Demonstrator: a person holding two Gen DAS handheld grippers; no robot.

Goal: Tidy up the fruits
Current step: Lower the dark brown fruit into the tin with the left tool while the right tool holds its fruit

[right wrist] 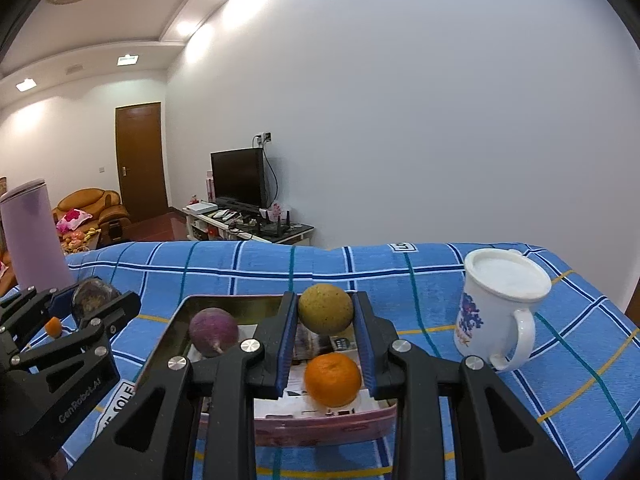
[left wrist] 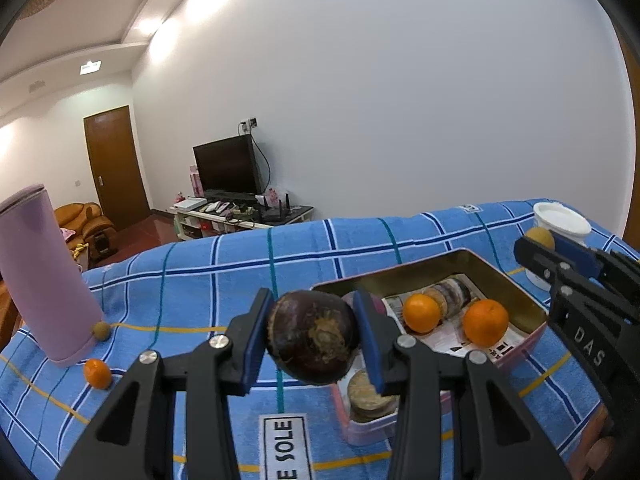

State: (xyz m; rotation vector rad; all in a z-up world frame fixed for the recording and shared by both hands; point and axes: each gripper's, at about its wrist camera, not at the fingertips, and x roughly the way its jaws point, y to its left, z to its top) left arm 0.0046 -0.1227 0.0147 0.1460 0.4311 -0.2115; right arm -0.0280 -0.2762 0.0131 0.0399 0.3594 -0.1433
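My left gripper [left wrist: 314, 320] is shut on a dark purple-brown round fruit [left wrist: 312, 338], held above the blue checked cloth just left of a pink tin box [left wrist: 496, 276]. Two oranges [left wrist: 421, 313] [left wrist: 485, 322] lie in the box. My right gripper [right wrist: 326, 314] is shut on a yellow-green speckled fruit [right wrist: 326, 307], held over the box [right wrist: 328, 420]. Below it sit an orange [right wrist: 332, 379] and a purple fruit [right wrist: 214, 331]. Each gripper shows in the other's view: the right gripper [left wrist: 546, 246] and the left gripper [right wrist: 94, 302].
A tall purple tumbler [left wrist: 44, 280] stands at the left, with a small orange [left wrist: 97, 373] and a small brown fruit [left wrist: 101, 330] at its base. A white lidded mug [right wrist: 500, 308] stands right of the box. Round biscuits [left wrist: 370, 396] and printed paper fill part of the box.
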